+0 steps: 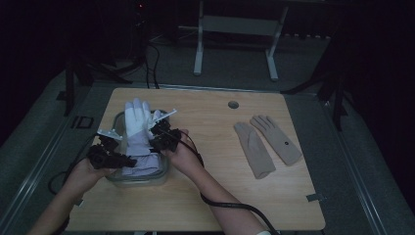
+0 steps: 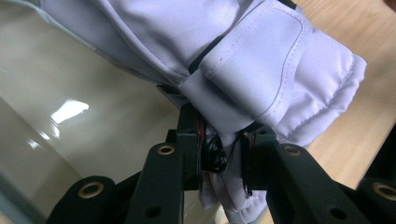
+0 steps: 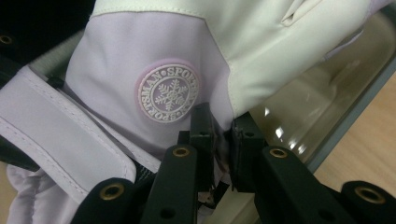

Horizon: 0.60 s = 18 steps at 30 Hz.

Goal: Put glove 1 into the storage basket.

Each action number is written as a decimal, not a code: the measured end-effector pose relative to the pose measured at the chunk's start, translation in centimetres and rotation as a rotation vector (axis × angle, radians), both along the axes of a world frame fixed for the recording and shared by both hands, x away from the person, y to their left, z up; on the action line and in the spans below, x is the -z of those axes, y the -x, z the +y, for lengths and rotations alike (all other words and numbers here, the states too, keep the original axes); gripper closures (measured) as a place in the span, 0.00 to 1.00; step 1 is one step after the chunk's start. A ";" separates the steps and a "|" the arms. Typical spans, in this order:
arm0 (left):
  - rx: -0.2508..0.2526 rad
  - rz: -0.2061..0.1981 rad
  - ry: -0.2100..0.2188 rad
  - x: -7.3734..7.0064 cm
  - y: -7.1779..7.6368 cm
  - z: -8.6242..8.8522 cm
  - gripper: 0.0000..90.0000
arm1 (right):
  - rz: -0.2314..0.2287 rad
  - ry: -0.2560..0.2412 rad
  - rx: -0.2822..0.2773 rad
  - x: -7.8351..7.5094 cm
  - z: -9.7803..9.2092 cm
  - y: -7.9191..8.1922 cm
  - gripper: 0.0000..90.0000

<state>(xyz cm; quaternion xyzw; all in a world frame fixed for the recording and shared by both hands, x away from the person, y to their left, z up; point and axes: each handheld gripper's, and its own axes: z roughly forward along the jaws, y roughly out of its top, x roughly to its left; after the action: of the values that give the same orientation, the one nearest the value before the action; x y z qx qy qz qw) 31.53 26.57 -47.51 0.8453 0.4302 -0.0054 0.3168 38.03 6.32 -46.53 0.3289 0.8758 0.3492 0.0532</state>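
Observation:
A white and pale lilac ski glove (image 1: 137, 118) lies lengthwise over a clear plastic box (image 1: 139, 179) at the table's left, fingers pointing away from me. My left gripper (image 1: 128, 160) is shut on the padded cuff (image 2: 261, 60) at the near end; the fabric bunches between its jaws (image 2: 223, 158). My right gripper (image 1: 155, 133) is shut on the glove's right edge, just below a round snowflake badge (image 3: 169, 93), with fabric pinched between its jaws (image 3: 222, 135). The box's clear wall (image 2: 70, 116) and grey rim (image 3: 348, 114) show beneath the glove.
Two beige knit gloves (image 1: 254, 149) (image 1: 277, 138) lie side by side on the right half of the wooden table (image 1: 210, 196). A round cable hole (image 1: 233, 105) sits near the far edge. A white frame (image 1: 198, 44) stands on the floor beyond.

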 end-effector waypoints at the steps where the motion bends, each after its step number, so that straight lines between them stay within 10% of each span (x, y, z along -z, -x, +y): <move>1: -0.001 0.017 -0.001 0.5 -0.1 -0.1 0.81 | 0.008 0.016 -0.001 0.4 0.1 -0.1 0.91; 18: -0.034 0.061 -0.137 2.6 -0.6 -1.6 0.62 | 0.118 0.154 0.017 3.3 1.5 -1.1 0.84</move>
<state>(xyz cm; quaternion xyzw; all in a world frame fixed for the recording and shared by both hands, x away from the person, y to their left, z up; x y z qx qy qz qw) 32.10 24.99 -50.10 0.8570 0.4533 0.0037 0.2451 39.13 7.82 -49.81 0.3512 0.8989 0.2604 0.0297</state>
